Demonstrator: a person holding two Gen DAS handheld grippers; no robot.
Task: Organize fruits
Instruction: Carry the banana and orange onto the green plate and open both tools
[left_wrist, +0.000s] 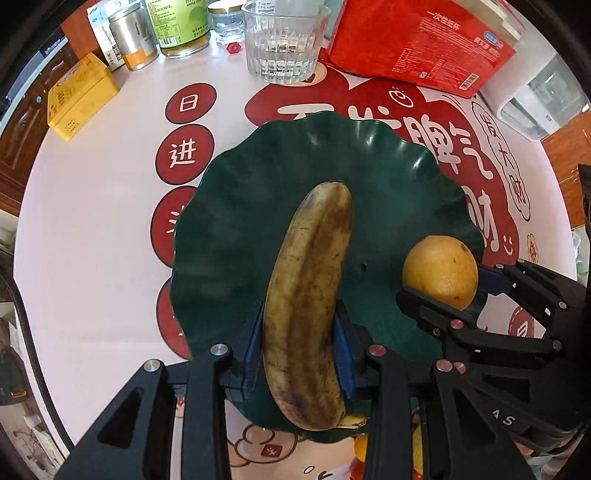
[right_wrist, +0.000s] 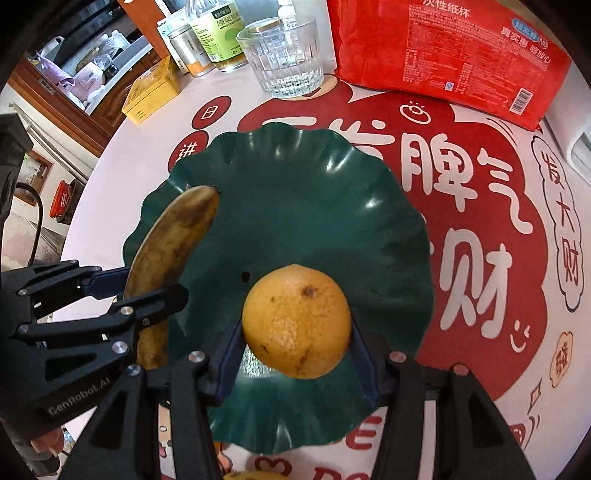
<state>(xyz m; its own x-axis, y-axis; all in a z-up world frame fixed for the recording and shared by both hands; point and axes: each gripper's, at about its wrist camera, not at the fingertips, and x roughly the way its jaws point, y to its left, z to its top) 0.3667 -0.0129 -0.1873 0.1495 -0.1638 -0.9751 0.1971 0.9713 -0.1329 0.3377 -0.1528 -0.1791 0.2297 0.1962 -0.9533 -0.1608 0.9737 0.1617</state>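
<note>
Plate (right_wrist: 314, 206): its far half lies bare, open to a tool from above.
Near half: taken up by the banana (left_wrist: 310, 295) and the orange (right_wrist: 295, 321).
Far edge of desk (left_wrist: 96, 221): glass (left_wrist: 284, 40), red packet (left_wrist: 417, 44), bottle (left_wrist: 177, 26), tin (left_wrist: 129, 37) and yellow box (left_wrist: 79, 96) block that side.
Left of plate: bare desk, free to pass.

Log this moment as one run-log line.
left gripper: shut on banana | right gripper: shut on orange | both over green plate | nothing released
</note>
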